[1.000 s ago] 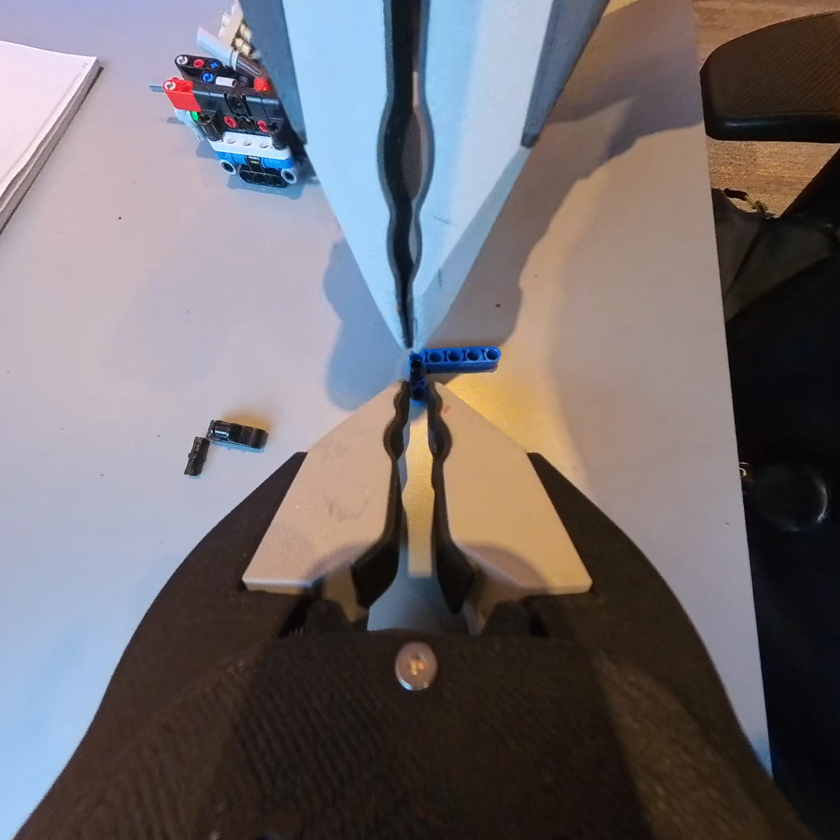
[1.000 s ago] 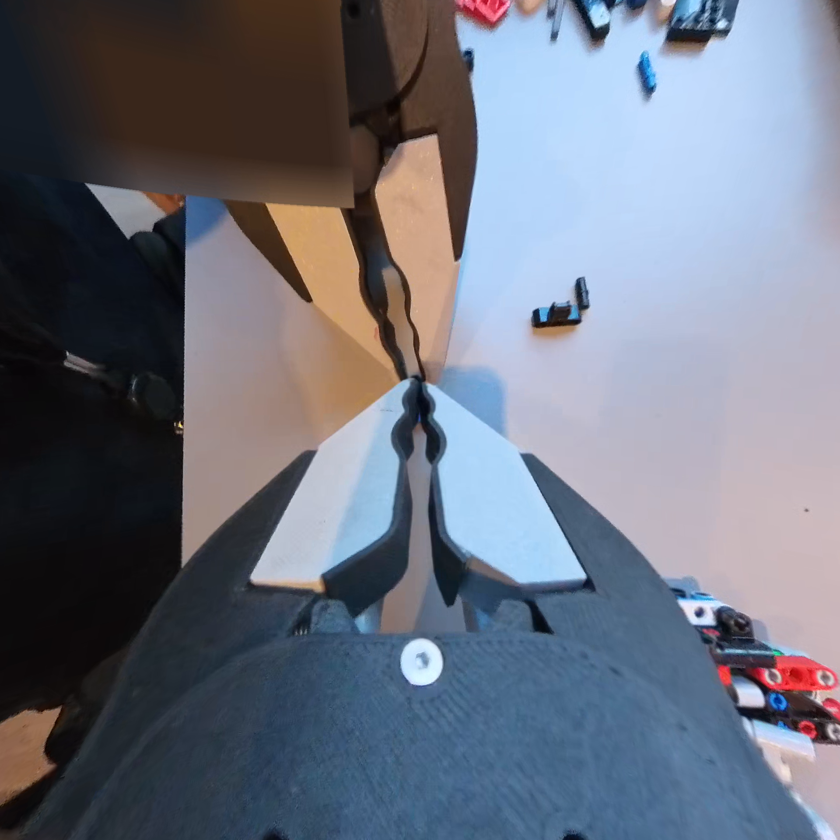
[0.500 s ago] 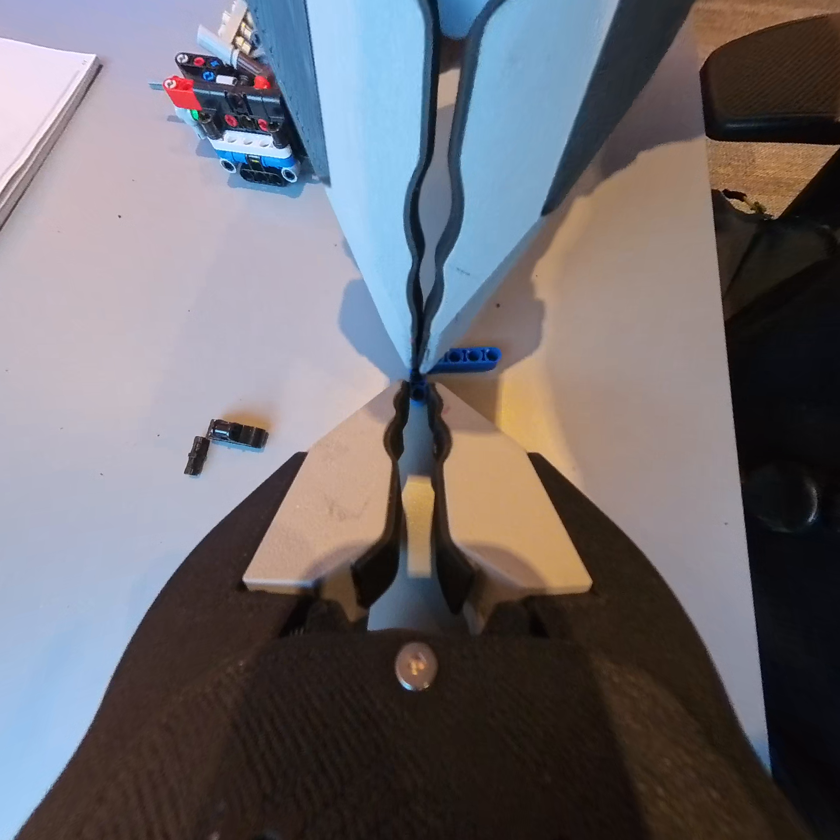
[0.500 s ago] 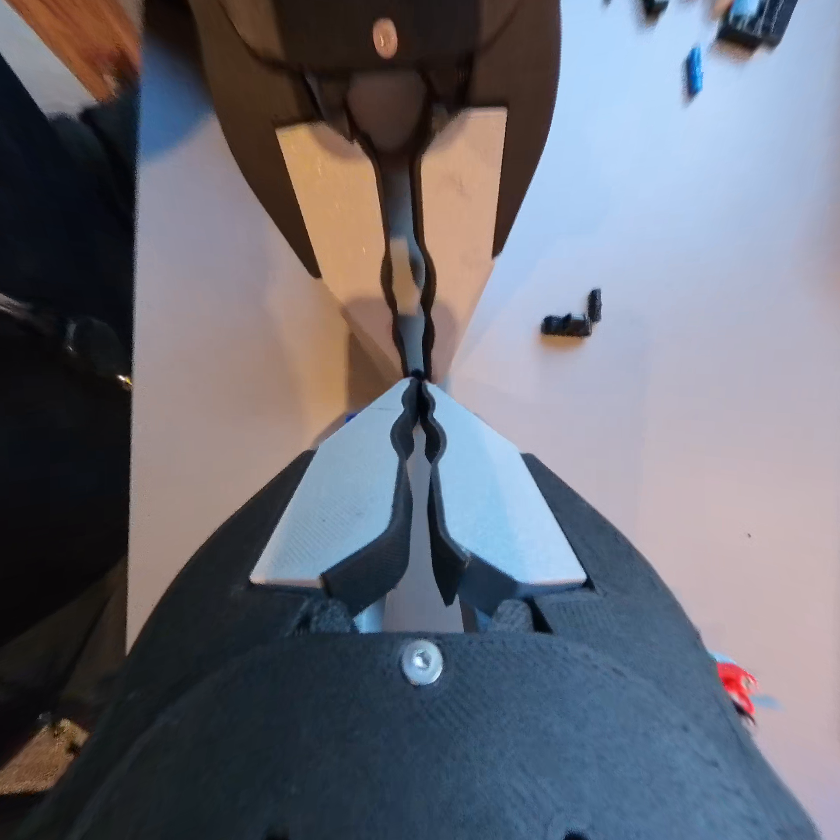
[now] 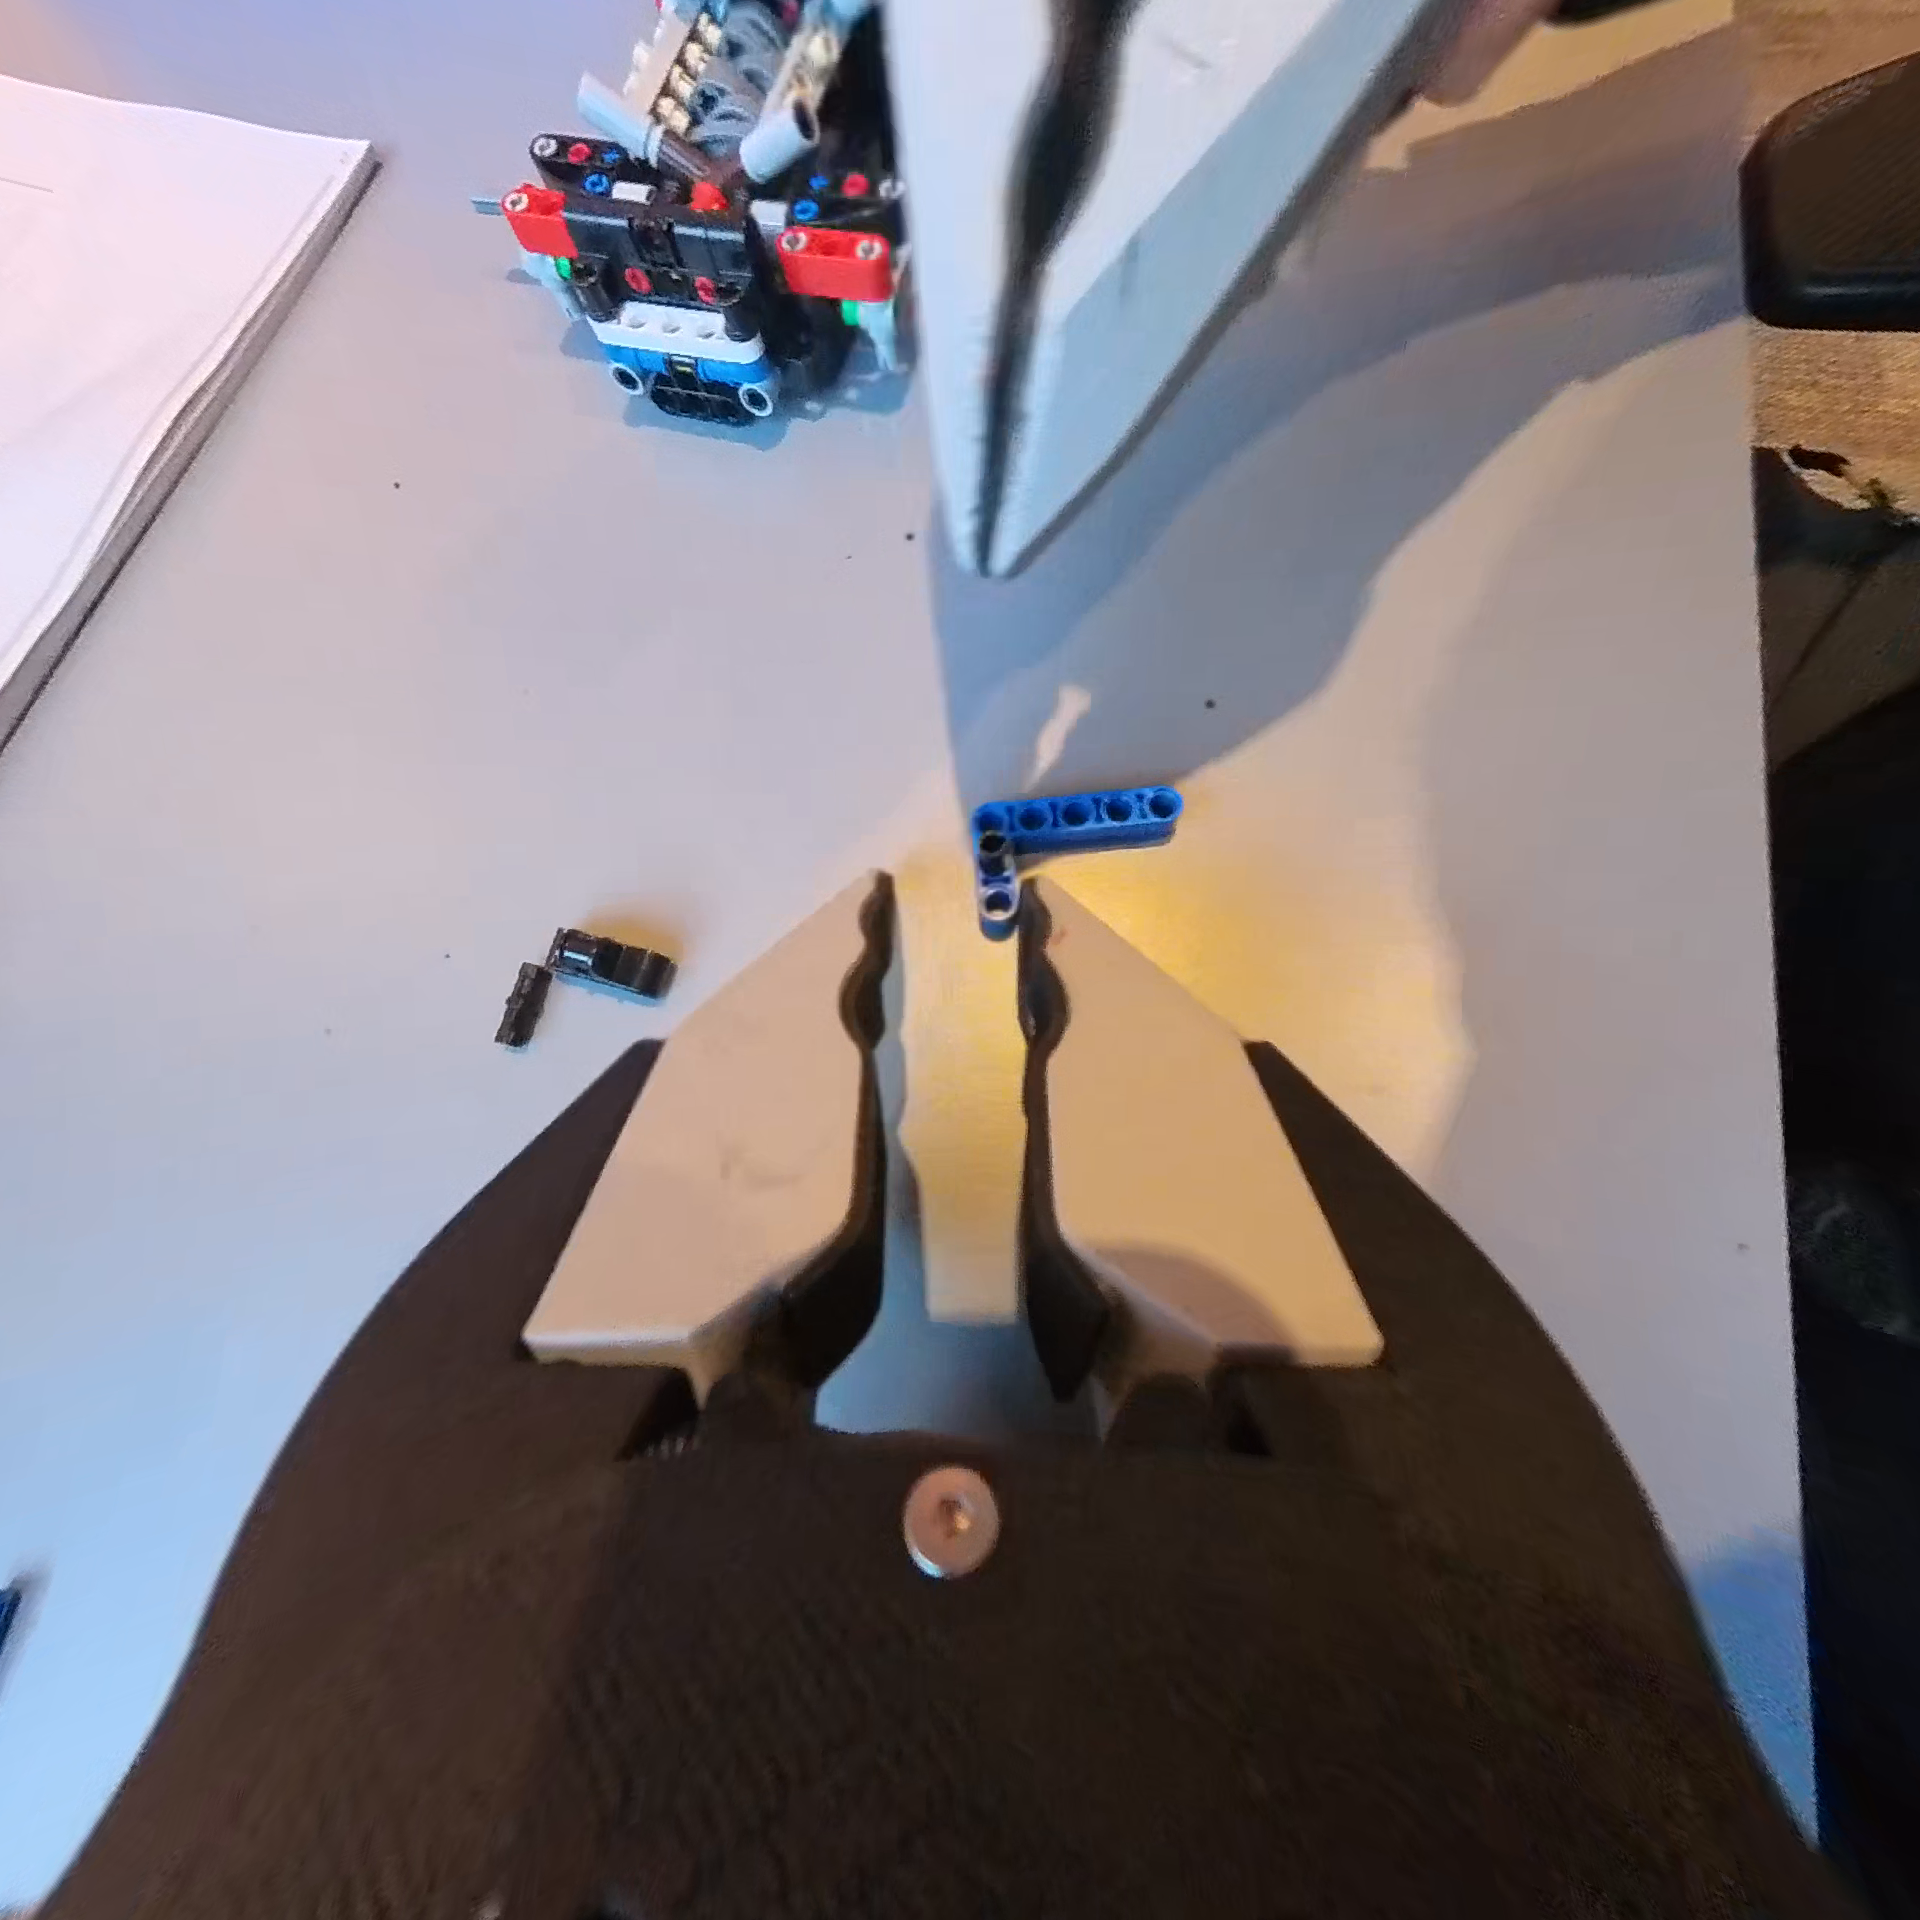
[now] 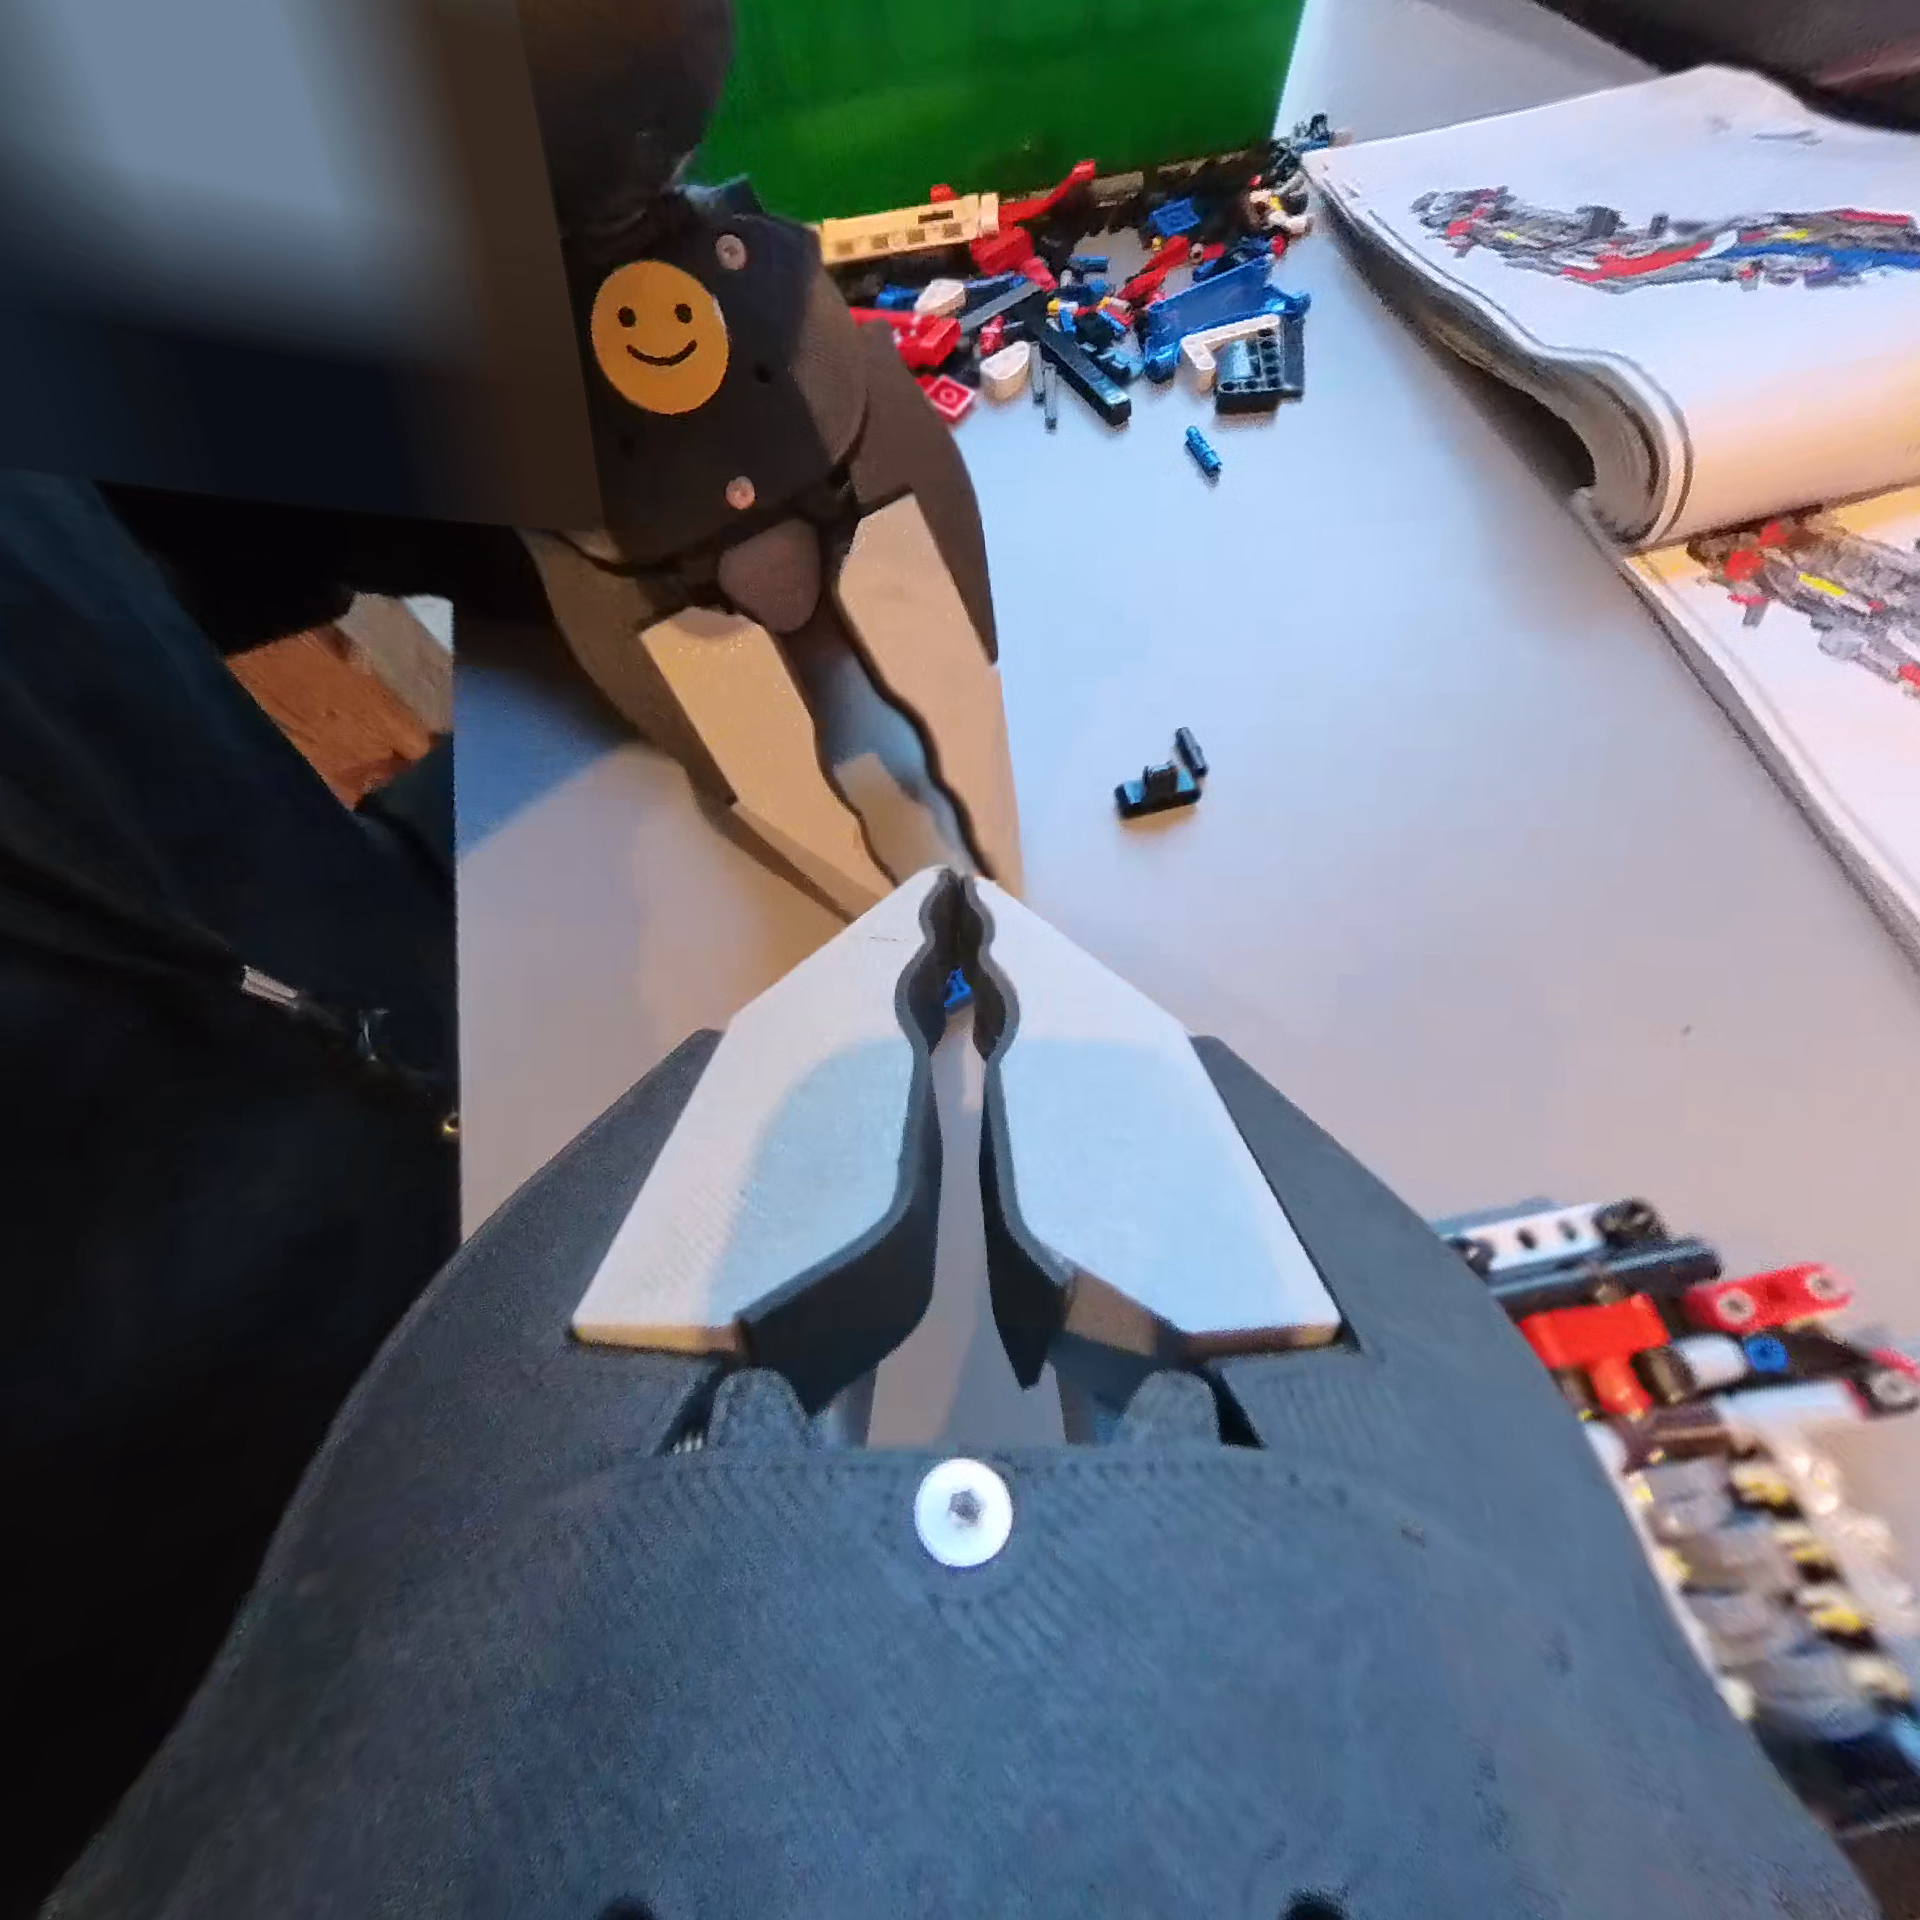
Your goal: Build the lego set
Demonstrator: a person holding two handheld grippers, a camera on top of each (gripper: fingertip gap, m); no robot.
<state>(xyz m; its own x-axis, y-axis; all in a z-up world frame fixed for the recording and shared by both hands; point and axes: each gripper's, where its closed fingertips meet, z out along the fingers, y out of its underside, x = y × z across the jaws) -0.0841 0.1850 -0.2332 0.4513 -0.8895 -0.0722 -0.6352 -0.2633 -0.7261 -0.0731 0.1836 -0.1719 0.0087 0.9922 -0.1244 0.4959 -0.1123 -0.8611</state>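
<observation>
A blue L-shaped beam lies on the grey table with a black pin in its corner hole. My left gripper is open and empty, and the beam's short arm lies just ahead of its right fingertip. My right gripper is shut with nothing visible in it. It hangs above and beyond the beam in the left wrist view, blurred. A bit of the beam shows through its finger gap. The open left gripper lies just beyond it.
A part-built model stands at the back left, also in the right wrist view. Two small black pieces lie left of my left gripper. An open booklet, a pile of loose parts and a green box are there. The table edge and a chair are on the right. Across from one pair of fingers to the other is roughly 6 cm.
My left gripper has opened and let go of the blue beam, which now lies on the table. My right gripper has pulled up and away from it, still shut.
</observation>
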